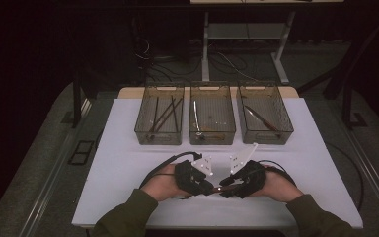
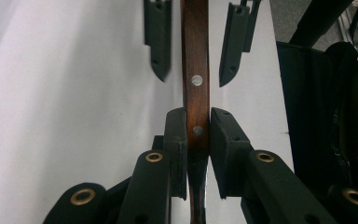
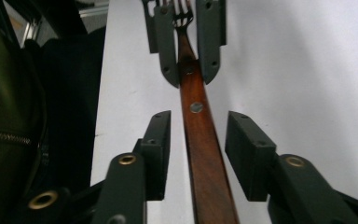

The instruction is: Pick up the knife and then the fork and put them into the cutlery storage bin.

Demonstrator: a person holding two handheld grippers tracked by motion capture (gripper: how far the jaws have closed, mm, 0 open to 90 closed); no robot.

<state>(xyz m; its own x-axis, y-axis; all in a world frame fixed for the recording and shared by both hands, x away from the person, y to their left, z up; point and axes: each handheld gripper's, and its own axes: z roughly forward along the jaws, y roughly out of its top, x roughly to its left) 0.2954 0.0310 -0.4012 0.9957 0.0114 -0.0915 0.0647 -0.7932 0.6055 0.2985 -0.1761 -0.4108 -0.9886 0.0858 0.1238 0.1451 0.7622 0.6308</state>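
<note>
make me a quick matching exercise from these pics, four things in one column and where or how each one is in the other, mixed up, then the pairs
Things
1. left gripper
2. right gripper
3. fork
4. three bins

States or places
A. in a row at the far side of the white table
B. jaws apart on either side of the wooden handle, pads clear of it
C. held level between the two grippers, above the table
D. pads pressed on the handle near the tines

Pairs: 1-D, 2-B, 3-C, 4-A
</note>
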